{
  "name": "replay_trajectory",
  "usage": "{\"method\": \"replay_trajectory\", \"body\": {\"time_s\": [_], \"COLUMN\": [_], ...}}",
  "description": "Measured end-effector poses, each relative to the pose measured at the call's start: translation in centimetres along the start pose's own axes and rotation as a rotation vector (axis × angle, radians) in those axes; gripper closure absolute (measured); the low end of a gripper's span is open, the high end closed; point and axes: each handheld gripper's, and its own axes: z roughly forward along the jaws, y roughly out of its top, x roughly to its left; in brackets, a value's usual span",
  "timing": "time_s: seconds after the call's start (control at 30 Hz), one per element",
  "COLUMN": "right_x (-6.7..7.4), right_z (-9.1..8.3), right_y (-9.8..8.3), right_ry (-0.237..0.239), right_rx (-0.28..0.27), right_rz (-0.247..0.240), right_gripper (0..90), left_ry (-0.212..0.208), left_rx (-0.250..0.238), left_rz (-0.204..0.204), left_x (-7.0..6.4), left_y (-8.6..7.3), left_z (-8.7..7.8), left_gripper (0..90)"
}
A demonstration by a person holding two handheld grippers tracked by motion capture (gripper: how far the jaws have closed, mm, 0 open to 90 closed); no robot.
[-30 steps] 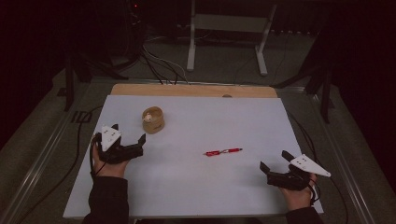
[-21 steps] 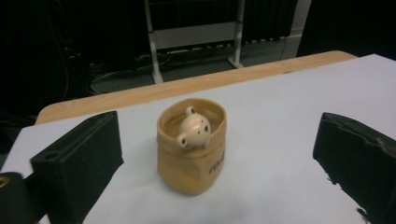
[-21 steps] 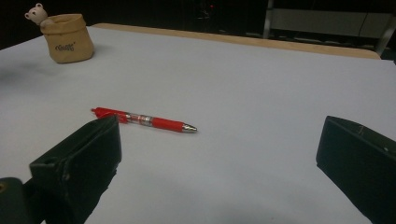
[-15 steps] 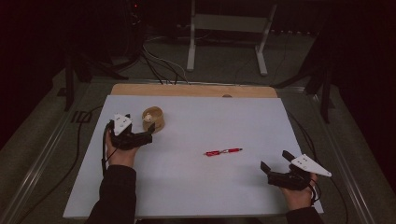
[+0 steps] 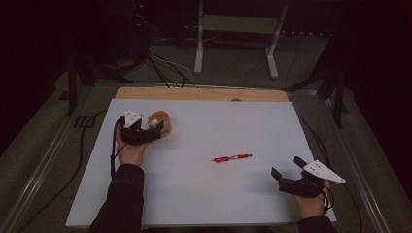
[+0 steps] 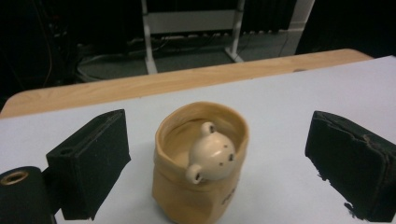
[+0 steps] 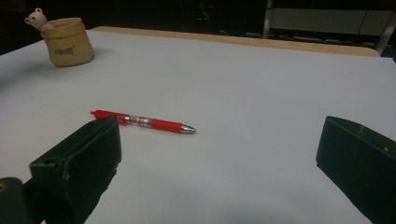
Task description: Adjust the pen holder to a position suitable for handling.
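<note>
The left gripper (image 5: 156, 130), jaws spread, has been brought forward to bracket the tan bear-headed fabric pot (image 6: 201, 158) near the table's far-left corner, suggesting a grasp, while the right gripper (image 5: 286, 174) is held spread near the red pen (image 5: 232, 158).

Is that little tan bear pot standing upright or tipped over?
Upright. The tan pot rests on its base on the table, mouth upward, the bear's head poking out.

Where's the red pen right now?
High view: the pen lies on the white table, right of centre, between the right claw and the tan pot far left.
</note>
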Motion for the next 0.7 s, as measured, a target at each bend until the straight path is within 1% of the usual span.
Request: {"method": "replay_trajectory", "body": {"time_s": [0.03, 0.07, 0.1, 0.17, 0.23, 0.3, 0.33, 0.47, 0.5, 0.53, 0.6, 0.63, 0.7], "right_x": [0.0, 0.0, -0.1, -0.1, -0.1, -0.1, -0.1, -0.2, -0.2, -0.2, -0.2, -0.2, -0.2], "right_z": [0.0, 0.0, 0.0, 0.0, 0.0, 0.0, 0.0, 0.0, 0.0, 0.0, 0.0, 0.0, 0.0], "right_y": [0.0, 0.0, 0.0, 0.0, 0.0, 0.0, 0.0, 0.0, 0.0, 0.0, 0.0, 0.0, 0.0], "right_ry": [0.002, 0.002, 0.002, 0.000, 0.001, 0.001, 0.002, 0.001, 0.000, 0.001, 0.001, 0.001, 0.000], "right_rx": [0.000, -0.001, 0.000, 0.001, 0.001, 0.001, 0.001, 0.001, 0.002, 0.002, 0.003, 0.005, 0.006], "right_rz": [0.005, 0.005, 0.007, 0.011, 0.014, 0.013, 0.012, 0.011, 0.010, 0.011, 0.012, 0.010, 0.007], "right_gripper": [0.2, 0.2, 0.2, 0.2, 0.2, 0.2, 0.2, 0.2, 0.2, 0.2, 0.3, 0.2, 0.3], "left_ry": [-0.003, -0.002, 0.006, 0.031, 0.049, 0.058, 0.061, 0.048, 0.037, 0.033, 0.011, 0.008, -0.002], "left_rx": [0.014, 0.029, 0.049, 0.081, 0.104, 0.118, 0.116, 0.103, 0.093, 0.093, 0.093, 0.094, 0.098], "left_rz": [-0.006, -0.002, 0.009, 0.043, 0.066, 0.063, 0.061, 0.065, 0.073, 0.078, 0.075, 0.074, 0.066], "left_x": [0.1, 0.1, 0.1, -0.2, -0.4, -0.4, -0.3, -0.3, -0.4, -0.4, -0.5, -0.5, -0.4], "left_y": [0.0, 0.0, 0.0, -0.1, -0.3, -0.5, -0.5, -0.5, -0.5, -0.5, -0.5, -0.5, -0.5], "left_z": [0.3, 0.5, 0.7, 1.1, 1.5, 1.8, 1.9, 1.9, 1.8, 1.8, 1.9, 1.9, 1.8], "left_gripper": [7.7, 7.8, 8.7, 9.5, 13.5, 19.7, 22.8, 43.2, 43.2, 53.1, 60.0, 62.0, 62.6]}}
